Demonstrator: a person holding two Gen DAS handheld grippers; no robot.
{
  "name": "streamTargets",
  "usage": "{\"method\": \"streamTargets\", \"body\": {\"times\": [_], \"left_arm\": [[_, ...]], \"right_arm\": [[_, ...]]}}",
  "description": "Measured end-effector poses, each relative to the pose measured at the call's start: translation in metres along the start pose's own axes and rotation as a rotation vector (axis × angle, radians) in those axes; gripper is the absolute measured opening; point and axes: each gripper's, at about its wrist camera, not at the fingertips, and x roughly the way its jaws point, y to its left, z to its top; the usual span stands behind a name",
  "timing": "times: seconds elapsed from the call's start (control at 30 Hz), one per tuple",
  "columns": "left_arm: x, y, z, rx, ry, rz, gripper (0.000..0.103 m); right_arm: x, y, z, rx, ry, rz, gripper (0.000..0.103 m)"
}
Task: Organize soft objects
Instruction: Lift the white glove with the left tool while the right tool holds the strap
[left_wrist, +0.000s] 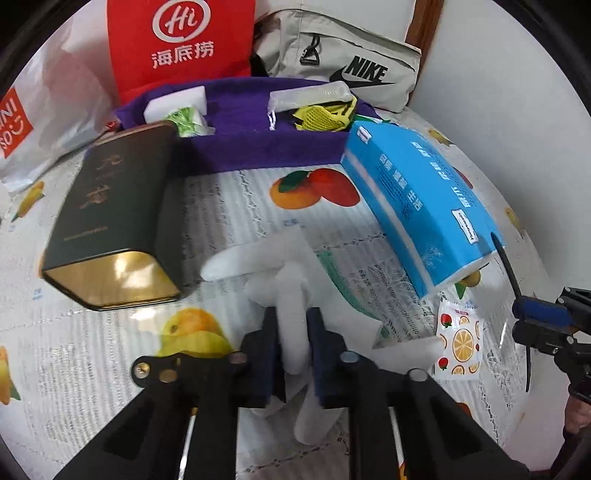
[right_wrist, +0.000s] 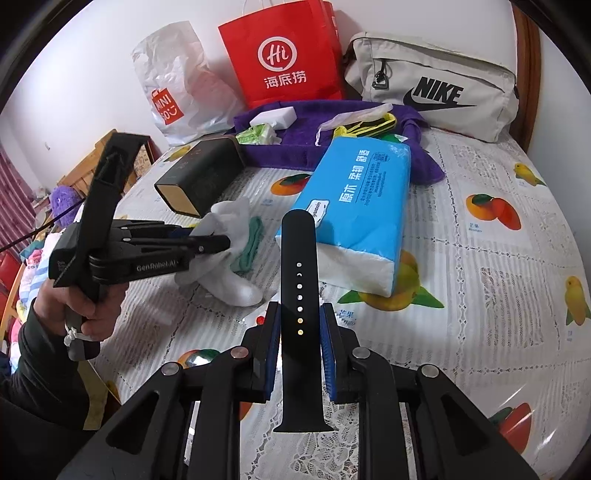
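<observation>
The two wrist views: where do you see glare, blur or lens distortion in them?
Left wrist view: glare on the gold end of the dark tin; the white glove in the left tool looks soft and slightly blurred. Right wrist view: the black watch strap is sharp, and the table edge curves strongly. Both have dark fisheye corners.

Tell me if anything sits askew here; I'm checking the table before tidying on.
The blue tissue pack lies tilted, its far end propped on the purple towel. The dark tin box lies on its side, also leaning onto the towel's edge. Nothing looks spilled or damaged.
</observation>
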Motion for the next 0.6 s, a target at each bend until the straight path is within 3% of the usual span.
{"method": "streamTargets", "body": {"times": [0.1, 0.33, 0.5, 0.6], "left_arm": [[-0.012, 0.005, -0.002, -0.034, -0.025, -0.025, 0.012], [-0.044, 0.023, -0.007, -0.170, -0.106, -0.196, 0.012], [-0.070, 0.026, -0.007, -0.191, -0.167, -0.235, 0.012], [-0.086, 0.033, -0.011, -0.208, -0.199, -0.208, 0.012]], "right_arm": [[0.002, 0.001, -0.005, -0.002, 0.015, 0.004, 0.021], [0.014, 0.001, -0.017, -0.001, 0.057, -0.010, 0.021], [0.013, 0.003, -0.019, -0.004, 0.055, -0.014, 0.021], [0.014, 0.003, -0.021, -0.004, 0.066, -0.029, 0.021]]}}
